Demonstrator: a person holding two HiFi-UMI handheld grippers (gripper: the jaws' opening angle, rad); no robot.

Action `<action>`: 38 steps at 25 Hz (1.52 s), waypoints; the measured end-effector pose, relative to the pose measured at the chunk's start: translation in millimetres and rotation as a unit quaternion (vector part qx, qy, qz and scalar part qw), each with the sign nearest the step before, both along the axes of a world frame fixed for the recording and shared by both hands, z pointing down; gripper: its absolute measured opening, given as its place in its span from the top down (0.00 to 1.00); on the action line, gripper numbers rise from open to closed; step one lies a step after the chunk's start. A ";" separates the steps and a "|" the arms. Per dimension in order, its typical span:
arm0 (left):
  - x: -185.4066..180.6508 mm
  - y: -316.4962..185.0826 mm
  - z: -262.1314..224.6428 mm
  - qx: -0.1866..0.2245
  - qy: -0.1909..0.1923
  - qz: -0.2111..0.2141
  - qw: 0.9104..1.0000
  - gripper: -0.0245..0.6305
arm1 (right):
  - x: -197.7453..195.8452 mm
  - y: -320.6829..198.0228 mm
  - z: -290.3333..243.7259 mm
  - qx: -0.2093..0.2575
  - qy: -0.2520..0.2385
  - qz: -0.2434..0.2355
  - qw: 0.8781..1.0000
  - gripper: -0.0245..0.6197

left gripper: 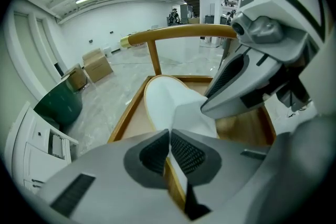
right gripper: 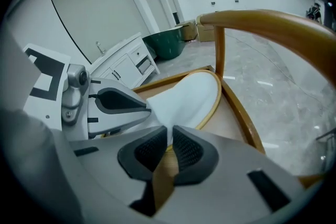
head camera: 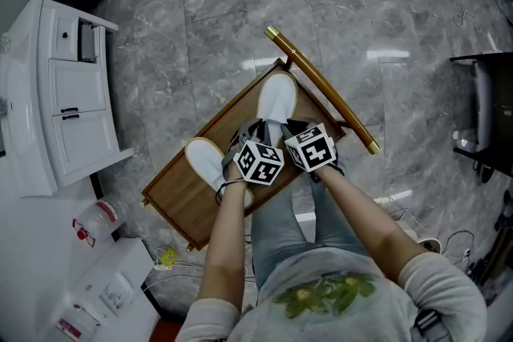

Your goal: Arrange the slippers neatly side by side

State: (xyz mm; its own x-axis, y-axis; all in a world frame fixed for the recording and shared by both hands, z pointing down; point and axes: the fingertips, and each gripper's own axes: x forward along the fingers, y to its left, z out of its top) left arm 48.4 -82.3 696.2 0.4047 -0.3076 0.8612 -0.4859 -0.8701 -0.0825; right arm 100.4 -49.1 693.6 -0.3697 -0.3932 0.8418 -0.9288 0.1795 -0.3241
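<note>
The left gripper (left gripper: 169,136) has its fingers clamped on the rim of a white slipper (head camera: 276,96) lying in the wooden tray (head camera: 184,192) on the marble floor (head camera: 200,4); the right gripper (right gripper: 170,134) has its fingers pinched on the same slipper, just beside; the second slipper (head camera: 204,158) lies apart, toward the tray's left.

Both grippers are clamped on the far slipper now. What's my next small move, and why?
Probably lift the far slipper slightly and carry it left toward the near slipper. The left gripper and right gripper are each shut on its white upper, and it lies apart from its mate on the wooden tray, so the pair isn't side by side yet.
</note>
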 end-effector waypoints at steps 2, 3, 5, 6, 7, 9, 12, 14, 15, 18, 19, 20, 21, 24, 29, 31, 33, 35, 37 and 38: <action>-0.1 1.0 0.9 -0.007 0.003 -0.006 1.000 0.93 | 3.6 -0.9 -0.2 0.003 0.001 0.007 1.000 0.92; -0.6 0.9 1.4 -0.010 0.004 -0.010 1.000 0.93 | 5.0 -1.3 -0.1 0.003 -0.002 0.010 1.000 0.92; -1.7 -0.7 1.1 -0.013 0.006 -0.018 1.000 0.93 | 7.4 -2.9 -1.1 0.003 -0.006 0.013 1.000 0.93; -2.0 -1.8 0.2 -0.014 0.008 -0.023 1.000 0.93 | 8.3 -4.0 -2.3 0.004 -0.007 0.013 1.000 0.93; -2.2 -2.8 -1.2 -0.016 0.011 -0.029 0.999 0.93 | 8.9 -5.0 -3.7 0.006 -0.007 0.012 1.000 0.93; -2.6 -4.0 -3.8 -0.021 0.016 -0.042 0.999 0.93 | 9.3 -6.5 -6.5 0.008 -0.007 0.009 1.000 0.93; -3.3 -2.7 -5.4 -0.026 0.019 -0.057 0.998 0.93 | 10.1 -7.5 -9.9 0.008 -0.006 0.002 1.000 0.93; -4.6 0.2 -6.2 -0.024 0.018 -0.063 0.998 0.93 | 10.2 -6.7 -12.0 0.009 -0.007 -0.004 1.000 0.93; -5.3 2.1 -7.1 -0.024 0.018 -0.067 0.997 0.93 | 10.0 -6.3 -13.4 0.010 -0.008 -0.007 1.000 0.93; -7.2 6.3 -11.7 -0.025 0.027 -0.088 0.995 0.93 | 9.9 -6.5 -18.7 0.013 -0.011 -0.020 1.000 0.93; -8.6 7.3 -13.5 -0.025 0.030 -0.096 0.995 0.93 | 9.3 -6.5 -20.4 0.015 -0.012 -0.025 1.000 0.93; -10.7 8.4 -15.5 -0.025 0.033 -0.106 0.994 0.93 | 8.1 -6.3 -21.9 0.016 -0.013 -0.032 0.999 0.93; -13.1 9.5 -17.5 -0.024 0.036 -0.116 0.992 0.93 | 6.6 -5.9 -23.4 0.019 -0.014 -0.040 0.999 0.93; -19.8 13.7 -23.7 -0.027 0.051 -0.154 0.986 0.93 | 2.3 -5.4 -28.9 0.029 -0.015 -0.068 0.997 0.93; -32.7 21.2 -32.3 -0.020 0.061 -0.217 0.974 0.93 | -9.0 -6.6 -39.0 0.049 -0.027 -0.110 0.992 0.93; -40.0 24.9 -35.8 -0.016 0.060 -0.240 0.969 0.93 | -15.7 -6.3 -43.0 0.055 -0.033 -0.125 0.990 0.93; -47.0 28.7 -40.7 -0.015 0.063 -0.263 0.963 0.93 | -22.5 -6.0 -47.4 0.059 -0.039 -0.138 0.988 0.93; -52.6 33.0 -46.9 -0.013 0.070 -0.284 0.956 0.93 | -28.4 -5.4 -51.8 0.064 -0.044 -0.151 0.985 0.93; -58.7 37.5 -52.5 -0.011 0.075 -0.302 0.950 0.93 | -35.1 -5.1 -55.8 0.068 -0.049 -0.165 0.983 0.93; -62.3 40.0 -54.9 -0.009 0.076 -0.310 0.948 0.93 | -39.1 -4.5 -57.6 0.070 -0.051 -0.173 0.981 0.93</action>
State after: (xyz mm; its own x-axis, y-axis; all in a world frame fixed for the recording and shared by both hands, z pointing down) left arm -13.9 -42.4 641.3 0.2718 -0.5127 0.8144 -0.9090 -0.4147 0.0423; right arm 61.3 -53.6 636.0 -0.5808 -0.3387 0.7403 -0.7689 0.5270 -0.3621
